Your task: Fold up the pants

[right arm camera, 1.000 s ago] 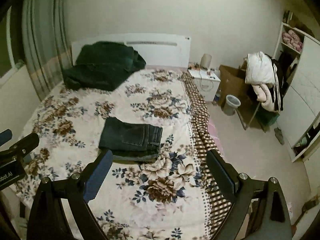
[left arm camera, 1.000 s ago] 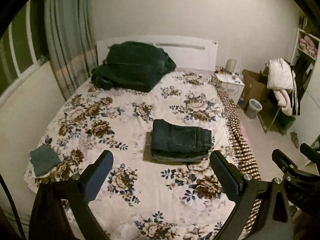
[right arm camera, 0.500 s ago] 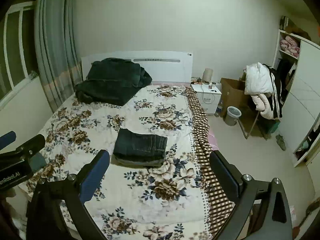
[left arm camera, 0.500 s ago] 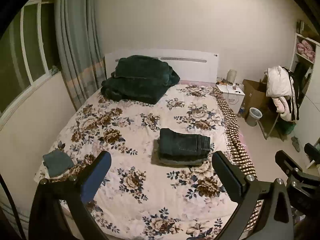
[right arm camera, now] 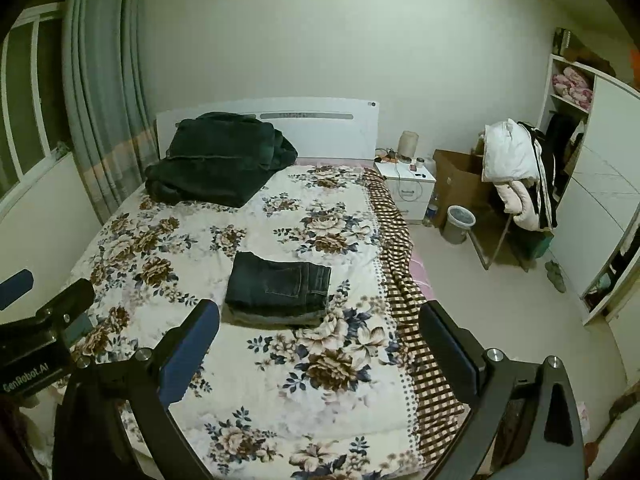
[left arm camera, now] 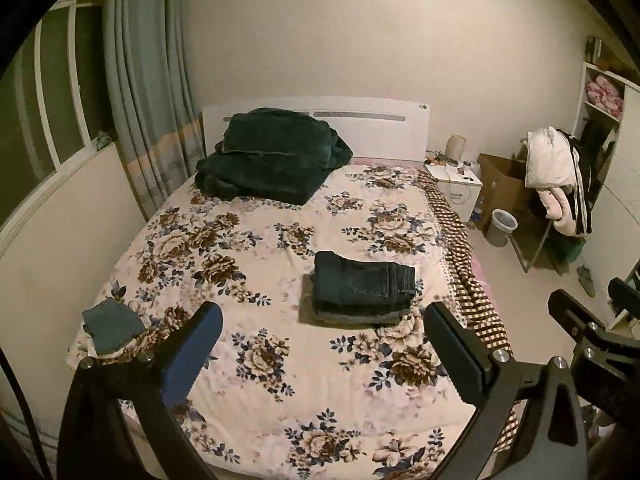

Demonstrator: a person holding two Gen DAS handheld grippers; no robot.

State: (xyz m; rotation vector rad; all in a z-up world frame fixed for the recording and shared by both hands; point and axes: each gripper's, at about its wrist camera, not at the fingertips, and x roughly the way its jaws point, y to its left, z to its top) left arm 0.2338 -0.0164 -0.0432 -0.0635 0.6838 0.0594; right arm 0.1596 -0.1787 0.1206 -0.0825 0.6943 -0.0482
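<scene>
Dark jeans (left arm camera: 362,286) lie folded in a neat stack on the floral bedspread (left arm camera: 256,264), right of the bed's middle; they also show in the right wrist view (right arm camera: 280,286). My left gripper (left arm camera: 322,322) is open and empty, held back above the foot of the bed, well short of the jeans. My right gripper (right arm camera: 320,322) is open and empty too, also back from the jeans. Each gripper shows at the edge of the other's view.
A dark green blanket pile (left arm camera: 272,160) sits by the white headboard. A small folded teal cloth (left arm camera: 112,324) lies at the bed's near left corner. Right of the bed stand a nightstand (right arm camera: 408,188), bin (right arm camera: 460,224), cardboard box and a chair with clothes (right arm camera: 516,172).
Both grippers have pulled back and up from the bed, so the folded jeans look smaller and more of the room shows. The jeans have not moved.
</scene>
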